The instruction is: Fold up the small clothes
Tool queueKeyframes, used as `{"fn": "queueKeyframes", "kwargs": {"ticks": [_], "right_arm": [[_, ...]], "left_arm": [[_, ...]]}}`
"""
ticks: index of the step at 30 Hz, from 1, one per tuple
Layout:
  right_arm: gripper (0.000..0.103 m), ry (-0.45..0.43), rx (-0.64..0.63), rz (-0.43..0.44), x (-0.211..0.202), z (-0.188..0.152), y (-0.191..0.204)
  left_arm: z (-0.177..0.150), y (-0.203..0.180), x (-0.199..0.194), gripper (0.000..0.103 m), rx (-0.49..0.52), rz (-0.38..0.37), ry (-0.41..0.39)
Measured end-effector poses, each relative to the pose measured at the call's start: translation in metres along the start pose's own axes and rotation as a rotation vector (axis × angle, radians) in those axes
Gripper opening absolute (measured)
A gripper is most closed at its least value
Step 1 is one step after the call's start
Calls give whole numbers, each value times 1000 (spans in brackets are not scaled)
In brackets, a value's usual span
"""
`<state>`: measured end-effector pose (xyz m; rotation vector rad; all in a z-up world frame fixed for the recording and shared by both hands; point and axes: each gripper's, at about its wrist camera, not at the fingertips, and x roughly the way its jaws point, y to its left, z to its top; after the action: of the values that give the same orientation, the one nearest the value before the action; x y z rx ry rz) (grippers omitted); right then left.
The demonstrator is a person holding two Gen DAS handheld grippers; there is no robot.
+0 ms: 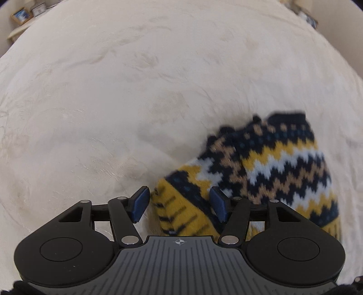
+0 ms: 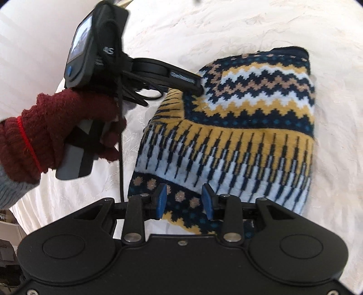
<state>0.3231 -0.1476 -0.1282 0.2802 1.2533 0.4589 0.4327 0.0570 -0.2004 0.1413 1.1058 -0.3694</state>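
A small knitted sweater (image 2: 238,118) with navy, yellow, white and tan zigzag bands lies folded on a cream bed cover (image 2: 249,25). In the left wrist view the sweater (image 1: 267,163) sits lower right. My left gripper (image 1: 179,204) is open, its blue pads either side of the sweater's yellow folded edge. In the right wrist view the left gripper (image 2: 199,87) reaches in from the left, its tip at the sweater's left edge. My right gripper (image 2: 185,198) is open over the sweater's near navy dotted hem.
A hand in a dark red knitted glove (image 2: 56,131) holds the left gripper's handle, with a black cable hanging down. The cream cover (image 1: 113,102) stretches far left and back. A framed picture (image 1: 21,14) and small items stand on a shelf at the far left.
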Motion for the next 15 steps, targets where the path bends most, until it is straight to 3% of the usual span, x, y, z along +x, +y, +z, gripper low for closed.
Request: {"fn": "queueKeyframes", "kwargs": {"ticks": [4, 7, 8, 15], "right_arm": [[46, -42, 9, -7, -22, 2, -9], [46, -84, 20, -20, -39, 8, -21], [46, -96, 30, 22, -42, 10, -25], [46, -102, 17, 59, -16, 29, -16]], "left_arm": [[4, 23, -35, 57, -103, 1, -98], [-2, 31, -65, 57, -118, 4, -149], [-7, 29, -73, 57, -113, 8, -156], [-59, 0, -90, 57, -52, -4, -113]]}}
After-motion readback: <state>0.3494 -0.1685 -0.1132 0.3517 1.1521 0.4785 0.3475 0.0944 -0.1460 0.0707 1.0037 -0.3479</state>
